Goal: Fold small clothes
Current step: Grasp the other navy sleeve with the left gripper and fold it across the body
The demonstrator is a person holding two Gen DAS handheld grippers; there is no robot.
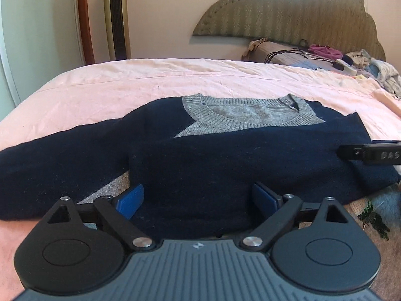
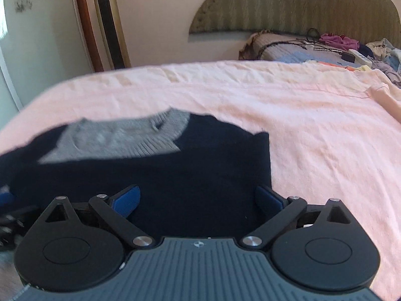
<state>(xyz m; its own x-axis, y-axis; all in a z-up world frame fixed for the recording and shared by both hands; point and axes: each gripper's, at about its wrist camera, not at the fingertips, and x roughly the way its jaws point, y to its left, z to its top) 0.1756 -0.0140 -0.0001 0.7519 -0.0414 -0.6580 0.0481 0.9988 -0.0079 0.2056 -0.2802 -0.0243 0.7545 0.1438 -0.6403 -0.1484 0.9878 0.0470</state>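
Note:
A navy sweater [image 1: 200, 155] with a grey ribbed neck [image 1: 240, 118] lies flat on the pink bed sheet [image 1: 125, 87], one sleeve stretched out to the left. My left gripper [image 1: 198, 195] is open just above its near edge, and the blue pads [image 1: 131, 199] touch no cloth. At the right edge of the left wrist view, a black finger of the other gripper [image 1: 371, 154] hovers over the sweater. In the right wrist view, my right gripper [image 2: 198, 193] is open over the sweater [image 2: 175, 175] near its right edge, with nothing pinched.
A padded headboard [image 1: 300, 17] stands at the back right. Below it, a pillow [image 1: 288, 52] carries cables and a heap of clothes [image 1: 363, 60]. A tower fan [image 1: 116, 17] and a white wardrobe [image 1: 37, 37] stand at the far left. Pink sheet [image 2: 325, 138] stretches right of the sweater.

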